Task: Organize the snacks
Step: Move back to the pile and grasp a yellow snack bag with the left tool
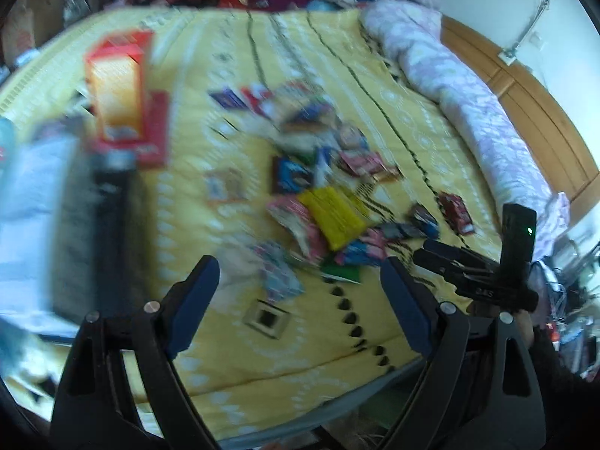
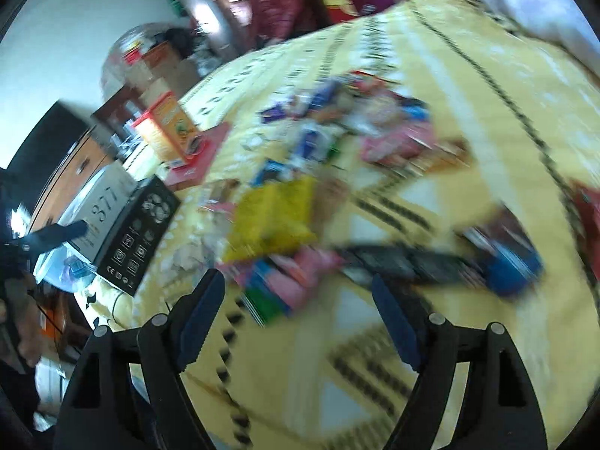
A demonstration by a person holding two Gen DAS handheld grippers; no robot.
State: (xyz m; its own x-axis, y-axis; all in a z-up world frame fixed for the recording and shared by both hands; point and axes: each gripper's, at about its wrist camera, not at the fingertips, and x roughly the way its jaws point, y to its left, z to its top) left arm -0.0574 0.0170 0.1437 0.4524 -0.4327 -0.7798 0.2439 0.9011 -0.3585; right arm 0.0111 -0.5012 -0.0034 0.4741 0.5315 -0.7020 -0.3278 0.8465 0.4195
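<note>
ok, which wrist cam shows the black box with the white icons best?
Right wrist view: the black box is sharp enough there to make out its white icon grid. The left wrist view shows it only as a dark motion-blurred slab at the left.

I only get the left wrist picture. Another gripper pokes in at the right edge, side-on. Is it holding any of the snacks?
Observer: No. Its own camera shows the right gripper open, with nothing gripped between its fingers.
Operator: And that smeared dark slab on my left?
Observer: It is a black box printed with white icons, right beside a white box that reads 377.
</note>
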